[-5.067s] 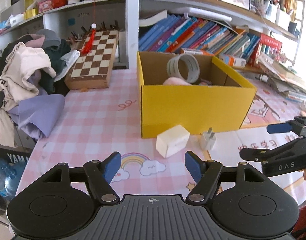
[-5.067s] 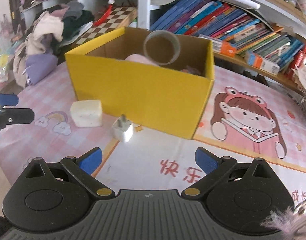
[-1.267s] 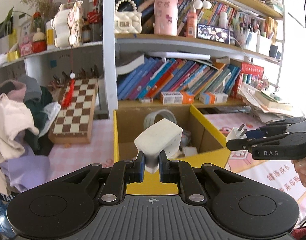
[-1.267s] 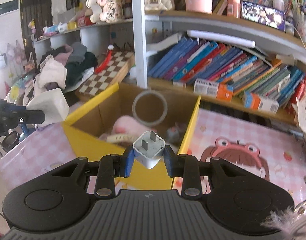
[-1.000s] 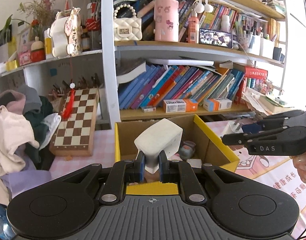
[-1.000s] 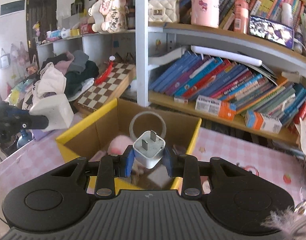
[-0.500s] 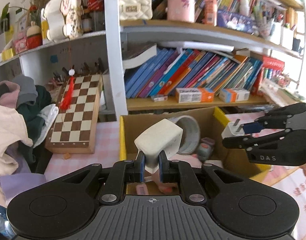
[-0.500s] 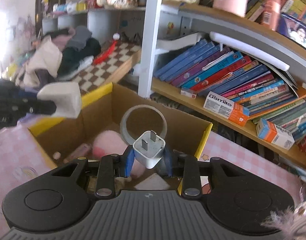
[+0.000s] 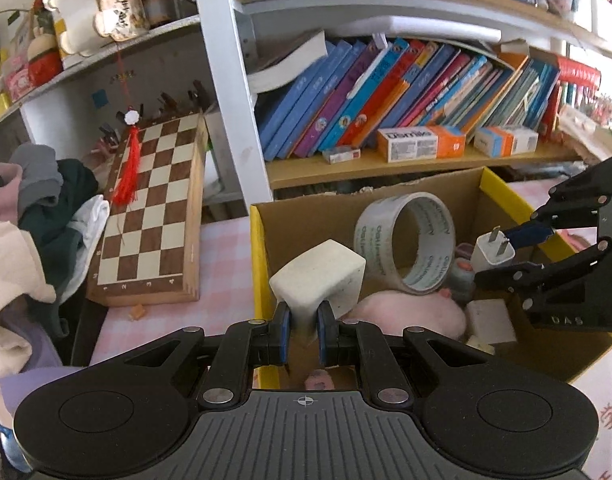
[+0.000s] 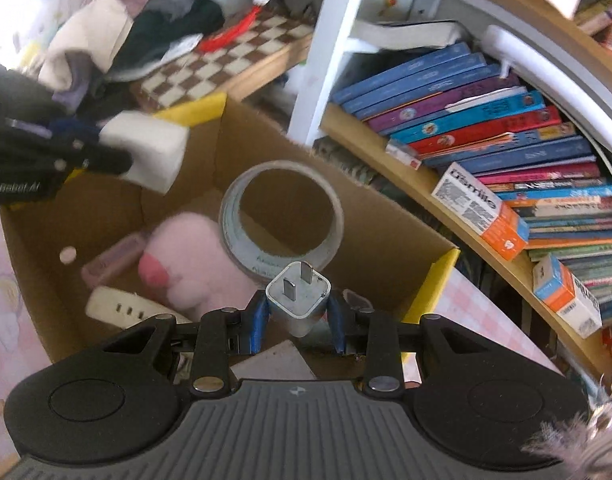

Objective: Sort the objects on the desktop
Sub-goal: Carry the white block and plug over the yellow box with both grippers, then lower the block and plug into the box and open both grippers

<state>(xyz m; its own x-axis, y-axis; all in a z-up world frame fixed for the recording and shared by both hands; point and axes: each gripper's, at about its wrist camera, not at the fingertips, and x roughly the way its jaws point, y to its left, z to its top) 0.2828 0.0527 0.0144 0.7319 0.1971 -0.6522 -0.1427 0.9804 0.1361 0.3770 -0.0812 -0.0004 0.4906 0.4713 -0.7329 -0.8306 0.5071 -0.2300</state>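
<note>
My left gripper (image 9: 302, 330) is shut on a white foam block (image 9: 320, 276), held over the left side of the open yellow cardboard box (image 9: 258, 248). My right gripper (image 10: 297, 316) is shut on a white plug adapter (image 10: 297, 294) with two metal prongs, held over the box's right half (image 10: 438, 280). Seen from the left wrist, the right gripper (image 9: 506, 256) carries the adapter (image 9: 492, 250) above the box. The right wrist view shows the left gripper (image 10: 105, 148) with the block (image 10: 149, 152). Inside the box lie a tape roll (image 9: 406, 240), a pink plush toy (image 10: 193, 256) and small items.
A chessboard (image 9: 149, 208) leans against the shelf left of the box. A pile of clothes (image 9: 21, 220) fills the far left. Books (image 9: 406, 96) and small cartons (image 9: 420, 143) line the shelf behind the box. The table has a pink checked cover (image 9: 225, 264).
Both grippers have moved forward and down over the box, each still holding its object. The box interior now fills more of both views, and the right wrist view has rolled.
</note>
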